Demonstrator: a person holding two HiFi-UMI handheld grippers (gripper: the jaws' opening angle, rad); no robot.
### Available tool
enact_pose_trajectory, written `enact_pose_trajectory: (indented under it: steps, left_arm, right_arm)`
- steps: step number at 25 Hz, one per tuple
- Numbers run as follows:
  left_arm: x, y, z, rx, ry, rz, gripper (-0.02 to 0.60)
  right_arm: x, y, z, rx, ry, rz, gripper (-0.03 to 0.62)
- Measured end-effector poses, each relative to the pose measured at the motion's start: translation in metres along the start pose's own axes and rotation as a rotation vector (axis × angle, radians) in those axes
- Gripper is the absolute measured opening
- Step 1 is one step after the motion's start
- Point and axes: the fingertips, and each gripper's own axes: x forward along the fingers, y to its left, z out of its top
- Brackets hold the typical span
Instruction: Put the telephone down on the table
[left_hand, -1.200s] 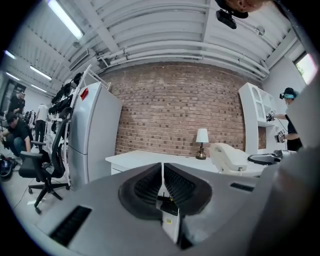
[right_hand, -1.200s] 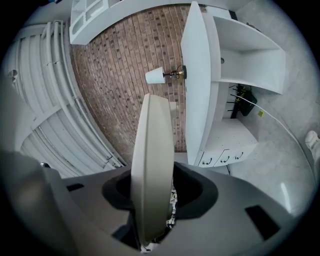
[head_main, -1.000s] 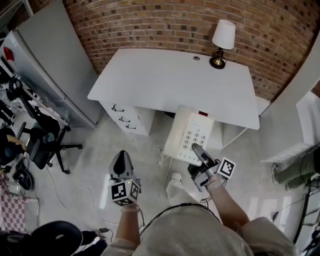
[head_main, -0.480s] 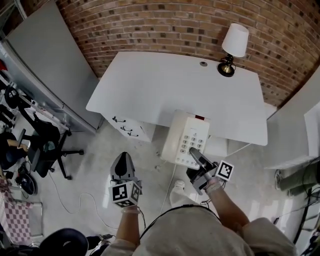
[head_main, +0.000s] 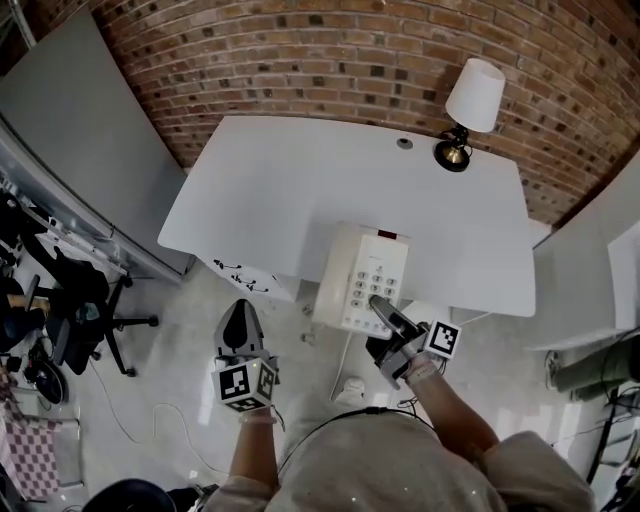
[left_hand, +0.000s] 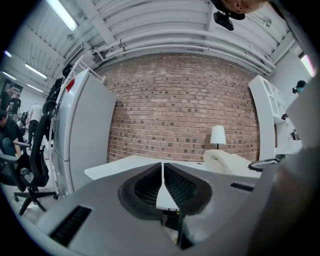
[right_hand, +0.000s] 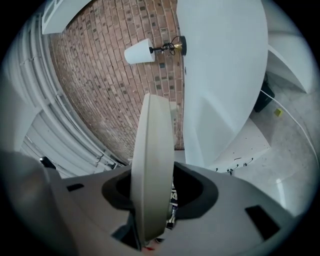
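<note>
While pinching the telephone (head_main: 355, 268) in the right gripper (head_main: 380, 308) (left gripper (head_main: 240, 312) pressed together, empty), has carried it up-frame, from above the floor (head_main: 175, 390) to over the table (head_main: 280, 180) edge. Probably just needs lowering.

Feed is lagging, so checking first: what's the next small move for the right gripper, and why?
Probably carry the telephone a little further over the table before lowering. The right gripper is clamped on its near edge, and in the head view that end hangs past the table's front edge. The tabletop ahead looks free; the lamp stands far off.
</note>
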Motion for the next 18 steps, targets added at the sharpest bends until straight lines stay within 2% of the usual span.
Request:
enact_pose_trajectory:
  steps: [7, 18]
  left_arm:
    - [0.029, 0.009, 0.009, -0.003, -0.003, -0.002, 0.015]
    - [0.123, 0.044, 0.022, 0.042, 0.008, -0.062, 0.015]
  right_arm:
    - [0.032, -0.014, 0.021, 0.014, 0.002, -0.031, 0.176]
    - [0.107, -0.030, 0.048, 0.014, 0.003, -0.039, 0.176]
